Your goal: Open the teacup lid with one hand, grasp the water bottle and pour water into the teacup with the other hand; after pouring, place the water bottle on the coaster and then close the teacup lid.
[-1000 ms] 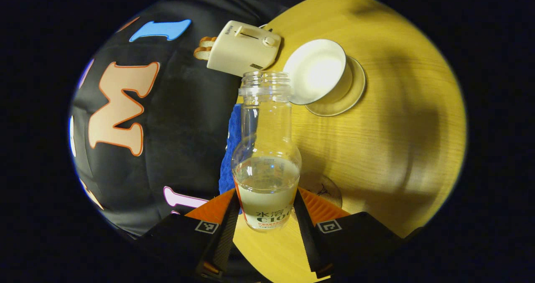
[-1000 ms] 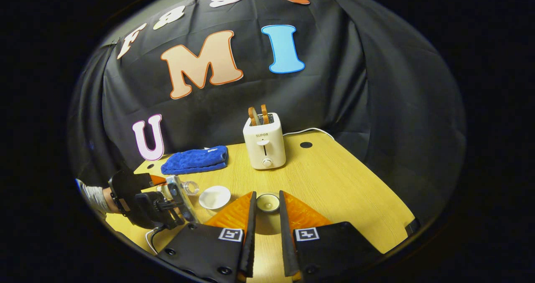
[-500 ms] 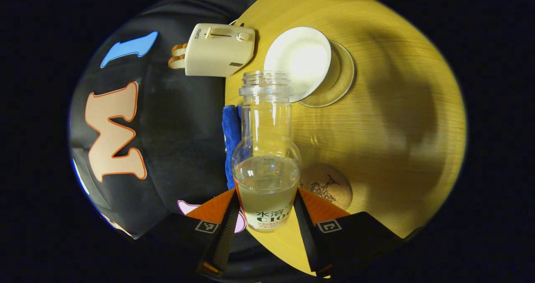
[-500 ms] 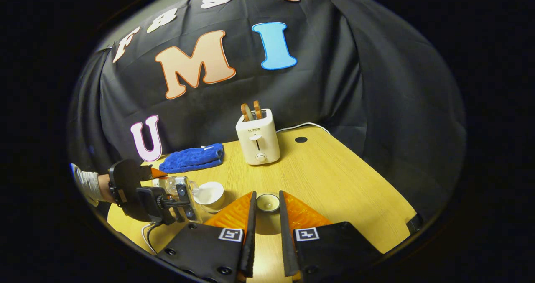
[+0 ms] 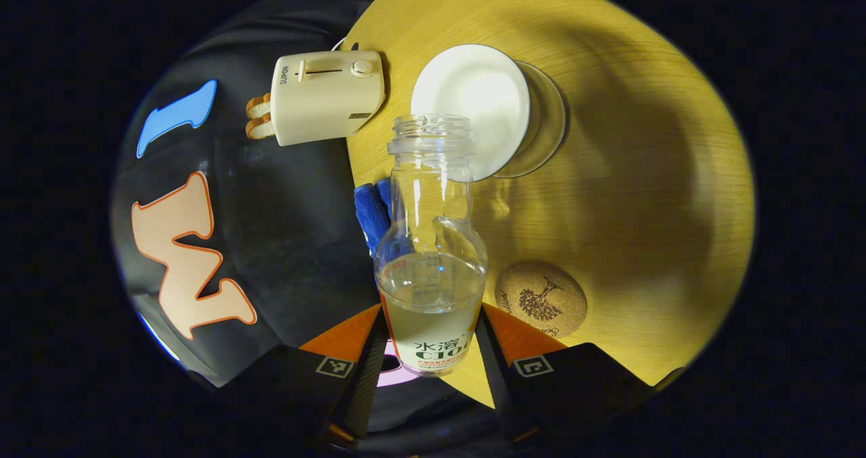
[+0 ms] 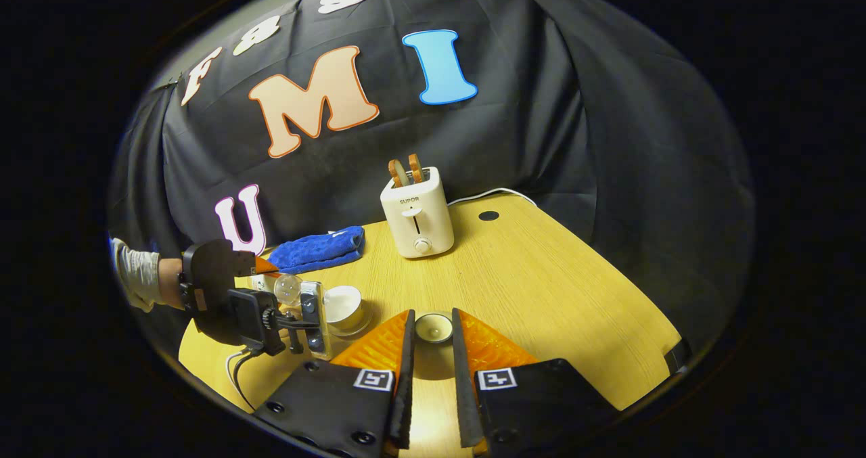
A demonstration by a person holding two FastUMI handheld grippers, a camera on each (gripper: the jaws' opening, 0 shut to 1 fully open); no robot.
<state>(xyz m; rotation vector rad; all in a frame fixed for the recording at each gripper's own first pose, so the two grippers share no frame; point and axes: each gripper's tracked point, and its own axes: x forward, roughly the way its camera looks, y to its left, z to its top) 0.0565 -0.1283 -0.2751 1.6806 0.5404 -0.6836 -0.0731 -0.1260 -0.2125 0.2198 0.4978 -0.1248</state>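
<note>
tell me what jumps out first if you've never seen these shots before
In the left gripper view the clear water bottle, uncapped and part full, sits clamped in the left gripper with its mouth by the white teacup. The right gripper holds the small lid above the table. A cork coaster lies bare beside the bottle.

Left gripper view: water bottle (image 5: 431,241) covers the near rim of the teacup (image 5: 471,109) and most of the blue cloth (image 5: 372,211); the bottle's base sits hidden between the left gripper (image 5: 431,350) fingers. Cup's saucer (image 5: 548,123) partly hidden behind the cup. Right gripper view: whether the teacup lid (image 6: 433,327) is touched by the right gripper (image 6: 431,350) cannot be told; the person's sleeve (image 6: 135,279) is cut off at the edge.
</note>
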